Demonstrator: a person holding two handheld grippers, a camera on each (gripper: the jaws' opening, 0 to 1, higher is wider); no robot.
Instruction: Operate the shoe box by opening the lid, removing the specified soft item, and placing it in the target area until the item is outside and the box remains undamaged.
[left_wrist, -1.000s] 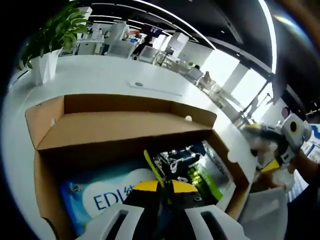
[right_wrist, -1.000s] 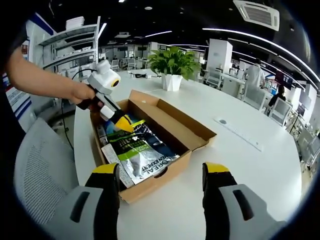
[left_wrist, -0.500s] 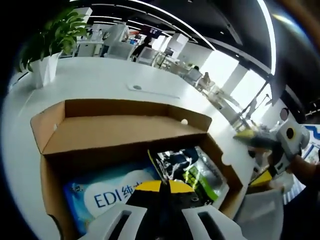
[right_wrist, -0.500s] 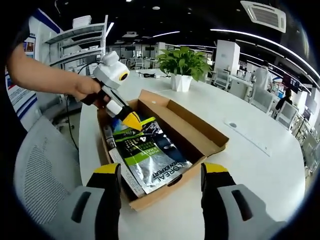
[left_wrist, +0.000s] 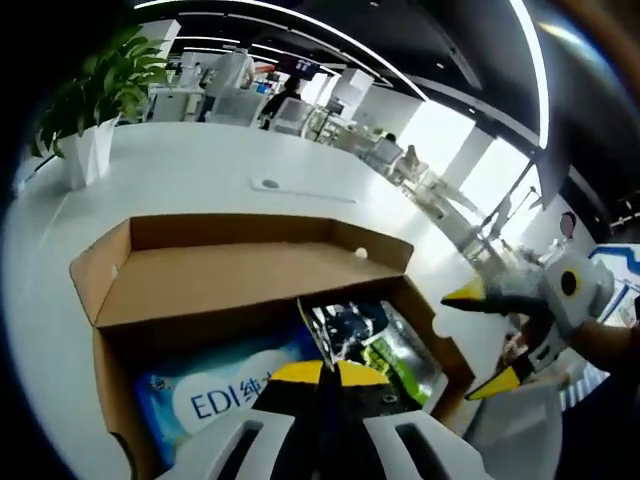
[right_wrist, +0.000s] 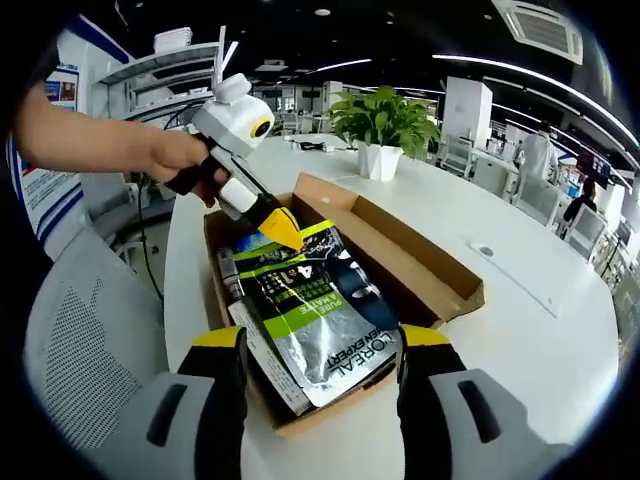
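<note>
1. An open brown cardboard shoe box (right_wrist: 425, 268) sits on a round white table (right_wrist: 540, 340), its lid folded back flat on the far side (seen in the left gripper view as a tan flap (left_wrist: 240, 275)).
2. The left gripper (right_wrist: 285, 230), yellow-tipped and held in a person's hand (right_wrist: 185, 160), has its jaws pinched together on the top edge of a silver and green soft pouch with dark print (right_wrist: 320, 310). In its own view the left gripper (left_wrist: 320, 375) shows the two tips closed on that edge.
3. The pouch stands tilted upward in the box, its upper edge raised by the grip and its lower end inside the box near the front wall.
4. A blue and white soft pack with "EDI" lettering (left_wrist: 220, 390) lies in the box beside the pouch.
5. The right gripper (right_wrist: 315, 350) hovers just in front of the box with its jaws spread wide, holding nothing.
6. A green leafy plant in a white pot (right_wrist: 383, 125) stands on the table beyond the box.
</note>
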